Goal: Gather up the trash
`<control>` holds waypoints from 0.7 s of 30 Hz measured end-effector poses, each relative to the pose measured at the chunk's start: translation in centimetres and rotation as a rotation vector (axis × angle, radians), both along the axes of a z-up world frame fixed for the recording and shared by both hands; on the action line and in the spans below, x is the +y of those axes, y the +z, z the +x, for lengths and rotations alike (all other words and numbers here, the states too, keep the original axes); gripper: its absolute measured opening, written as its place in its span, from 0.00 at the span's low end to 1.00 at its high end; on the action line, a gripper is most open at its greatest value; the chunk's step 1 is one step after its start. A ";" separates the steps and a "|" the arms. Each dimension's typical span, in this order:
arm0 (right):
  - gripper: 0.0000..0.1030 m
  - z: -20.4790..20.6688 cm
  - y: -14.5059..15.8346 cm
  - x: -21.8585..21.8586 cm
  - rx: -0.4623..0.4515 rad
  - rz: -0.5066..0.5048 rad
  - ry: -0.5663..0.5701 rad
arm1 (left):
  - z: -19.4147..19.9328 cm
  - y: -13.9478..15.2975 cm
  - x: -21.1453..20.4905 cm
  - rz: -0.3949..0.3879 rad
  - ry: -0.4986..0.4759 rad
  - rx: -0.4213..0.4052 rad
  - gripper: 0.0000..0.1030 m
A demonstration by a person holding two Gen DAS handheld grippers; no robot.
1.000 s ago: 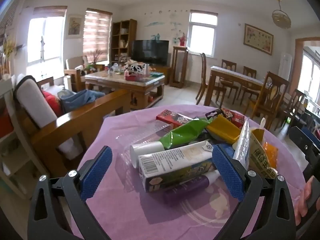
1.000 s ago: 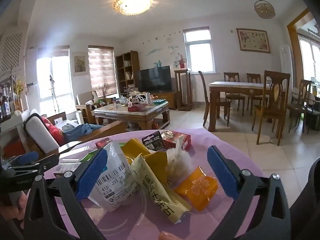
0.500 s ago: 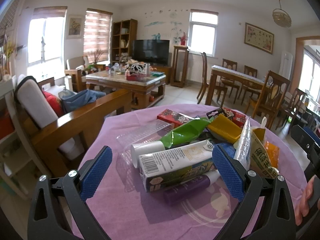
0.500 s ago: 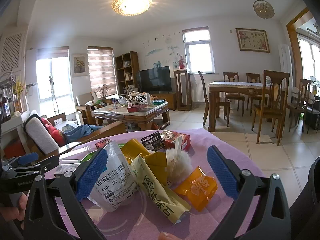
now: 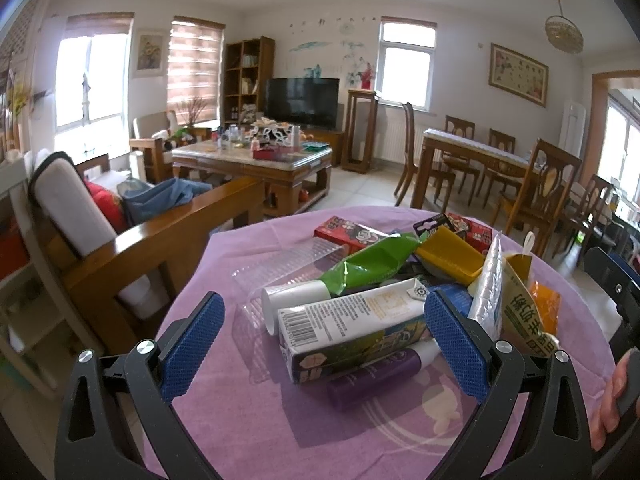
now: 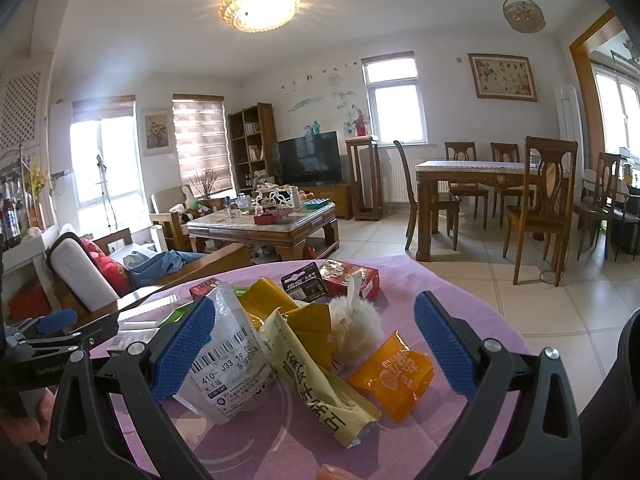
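Note:
A heap of trash lies on a round table with a purple cloth [image 5: 248, 408]. In the left wrist view my left gripper [image 5: 326, 344] is open, its jaws on either side of a white carton [image 5: 352, 330] with a purple tube [image 5: 372, 378] under it, beside a white cup [image 5: 294, 300], a green wrapper [image 5: 372, 260] and a clear plastic tray [image 5: 280, 264]. In the right wrist view my right gripper [image 6: 316, 344] is open over a white barcode bag [image 6: 228, 356], a pale yellow wrapper [image 6: 316, 384], an orange packet [image 6: 394, 374] and a white fluffy wad [image 6: 354, 332]. Neither gripper holds anything.
Red boxes [image 6: 352, 276] and a battery pack [image 6: 302, 286] lie at the table's far side. A wooden sofa [image 5: 168, 240] stands close on the left, a coffee table [image 5: 256, 160] beyond it, and a dining table with chairs [image 6: 500, 188] on the right.

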State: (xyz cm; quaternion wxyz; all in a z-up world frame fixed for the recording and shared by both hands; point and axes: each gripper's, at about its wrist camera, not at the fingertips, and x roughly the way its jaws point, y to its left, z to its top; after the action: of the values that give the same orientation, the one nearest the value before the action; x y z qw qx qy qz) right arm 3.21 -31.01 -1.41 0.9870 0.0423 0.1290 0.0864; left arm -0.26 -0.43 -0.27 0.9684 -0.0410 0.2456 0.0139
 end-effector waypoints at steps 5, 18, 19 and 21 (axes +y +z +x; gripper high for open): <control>0.96 0.0 0.0 -0.1 0.000 0.002 0.000 | 0.0 0.0 0.0 0.000 0.000 0.001 0.96; 0.96 0.2 0.0 -0.4 0.002 0.010 0.000 | 0.1 0.0 0.0 0.002 0.001 0.003 0.96; 0.96 0.2 -0.1 -0.4 0.002 0.010 0.000 | 0.1 0.0 0.0 0.002 0.001 0.003 0.96; 0.96 0.2 -0.1 -0.4 0.001 0.011 0.000 | 0.1 0.0 0.0 0.003 0.001 0.003 0.96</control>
State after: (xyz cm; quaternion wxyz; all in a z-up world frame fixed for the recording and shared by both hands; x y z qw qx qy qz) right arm 3.40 -31.43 -1.47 0.9866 0.0480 0.1292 0.0870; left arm -0.19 -0.45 -0.26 0.9680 -0.0398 0.2473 0.0149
